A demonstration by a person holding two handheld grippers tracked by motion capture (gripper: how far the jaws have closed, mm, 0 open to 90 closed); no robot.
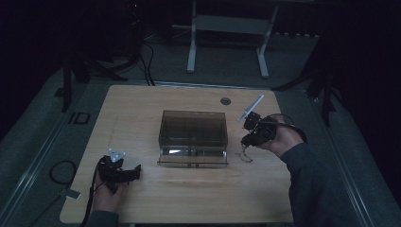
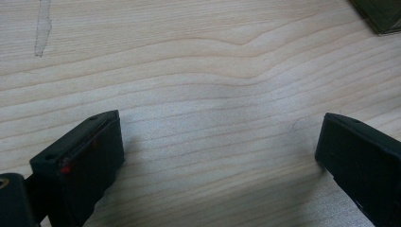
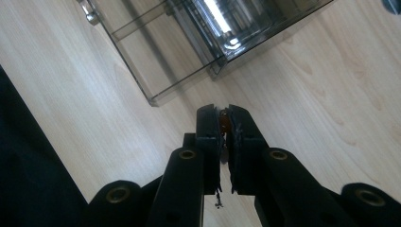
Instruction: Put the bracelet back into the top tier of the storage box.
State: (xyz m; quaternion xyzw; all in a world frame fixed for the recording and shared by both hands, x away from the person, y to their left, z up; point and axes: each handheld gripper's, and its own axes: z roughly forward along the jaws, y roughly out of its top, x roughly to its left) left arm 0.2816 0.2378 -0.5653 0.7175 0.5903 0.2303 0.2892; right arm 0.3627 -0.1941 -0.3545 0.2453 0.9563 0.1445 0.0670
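A smoky see-through box stands mid-table with its shallow drawer pulled out toward the front. Just right of the drawer, my right gripper is tilted down and shut on a thin chain that dangles to the table. In the right gripper view the jaws are pressed together on an orange-brown bit of the chain, with the box and drawer ahead. My left gripper rests near the front left, open, with bare wood between its fingers.
The light wooden table has a round cable hole at the back. A corner of the box lies far from the left jaws. A dark floor and a desk frame lie beyond the table.
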